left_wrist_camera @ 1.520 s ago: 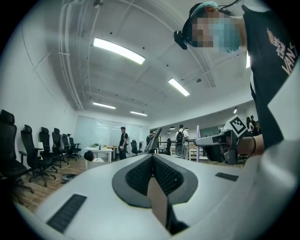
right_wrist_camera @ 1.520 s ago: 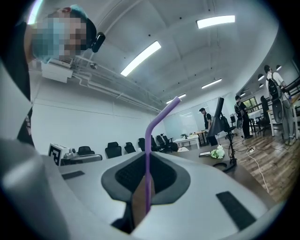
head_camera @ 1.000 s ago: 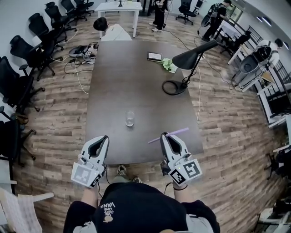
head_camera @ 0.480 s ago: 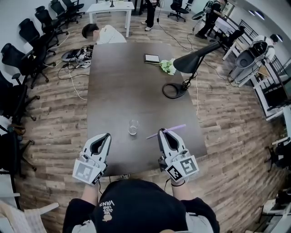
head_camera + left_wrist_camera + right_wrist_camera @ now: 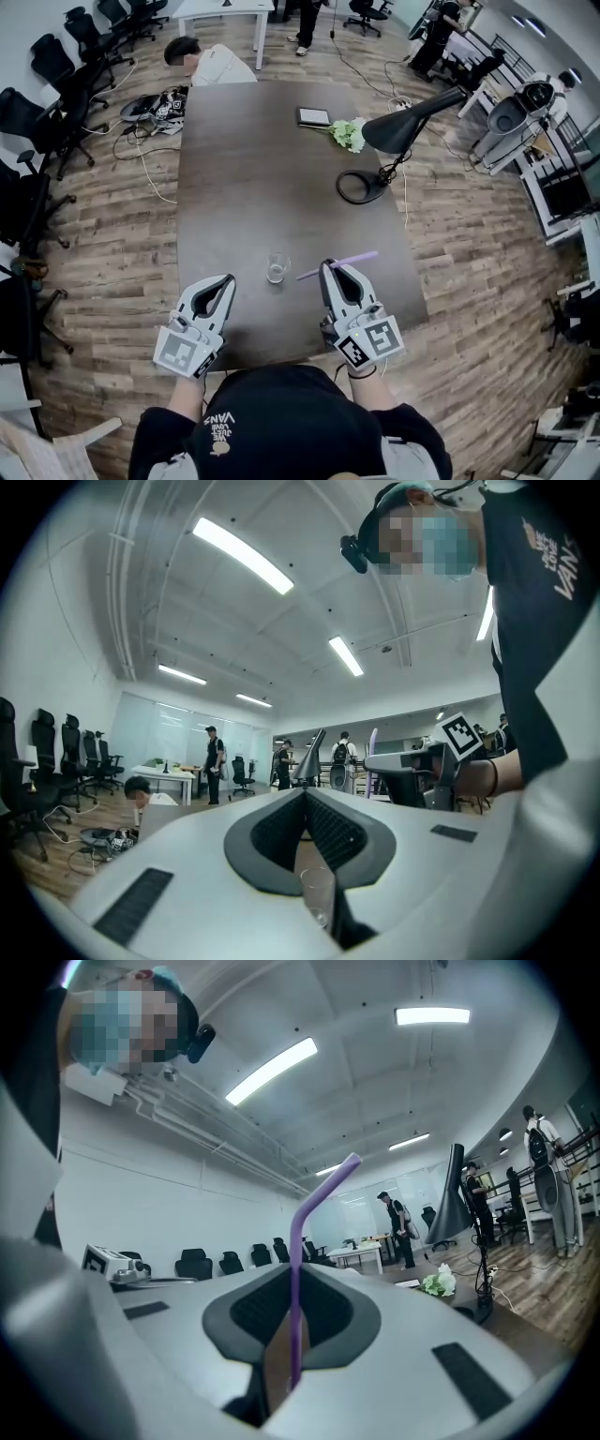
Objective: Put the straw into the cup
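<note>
A clear glass cup (image 5: pixel 277 266) stands upright near the front of the dark table (image 5: pixel 253 159). My right gripper (image 5: pixel 328 270) is just right of it, shut on a purple bent straw (image 5: pixel 339 264) that lies crosswise, its left end close to the cup. In the right gripper view the straw (image 5: pixel 295 1269) rises from between the jaws. My left gripper (image 5: pixel 228 281) hovers left of the cup with its jaws together and nothing in them. Through those jaws the cup (image 5: pixel 317 897) shows, and the right gripper (image 5: pixel 412 766) is at the right.
A black desk lamp (image 5: pixel 403 127) with a round base (image 5: pixel 361 186) stands at the table's right. Behind it lie white-green flowers (image 5: pixel 349 134) and a dark notebook (image 5: pixel 314 116). A person (image 5: pixel 202 61) sits at the far end. Office chairs (image 5: pixel 37 103) line the left.
Both grippers have moved forward over the table's front edge, closer to the cup. The straw stays held in the right gripper. The cup has not shifted on the table.
</note>
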Demonstrator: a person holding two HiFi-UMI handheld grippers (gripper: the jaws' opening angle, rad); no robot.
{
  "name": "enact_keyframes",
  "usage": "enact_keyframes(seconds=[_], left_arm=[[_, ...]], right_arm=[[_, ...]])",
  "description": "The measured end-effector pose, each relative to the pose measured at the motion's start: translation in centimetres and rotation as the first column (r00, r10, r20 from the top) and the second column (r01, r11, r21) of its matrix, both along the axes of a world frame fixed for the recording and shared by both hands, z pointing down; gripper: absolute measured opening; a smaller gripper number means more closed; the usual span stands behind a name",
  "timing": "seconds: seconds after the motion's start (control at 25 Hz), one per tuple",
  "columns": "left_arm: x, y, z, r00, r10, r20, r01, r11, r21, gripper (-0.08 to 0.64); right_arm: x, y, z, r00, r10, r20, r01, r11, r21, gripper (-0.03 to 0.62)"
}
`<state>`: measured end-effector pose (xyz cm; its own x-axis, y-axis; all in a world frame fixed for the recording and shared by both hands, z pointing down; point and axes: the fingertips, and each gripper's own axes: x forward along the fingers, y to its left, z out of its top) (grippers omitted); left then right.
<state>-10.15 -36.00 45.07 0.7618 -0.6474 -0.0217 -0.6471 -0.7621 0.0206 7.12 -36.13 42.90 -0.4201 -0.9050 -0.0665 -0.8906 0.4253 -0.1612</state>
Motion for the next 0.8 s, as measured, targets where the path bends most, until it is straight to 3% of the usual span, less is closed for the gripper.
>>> enact_keyframes(seconds=[0.8], left_arm=[[1.6, -1.3, 1.7, 0.999, -0.033, 0.025, 0.033, 0.999, -0.021, 0.011]], right_arm=[[-2.3, -5.5, 3.8, 0.994, -0.103, -0.027, 0.104, 0.994, 0.017, 0.037]])
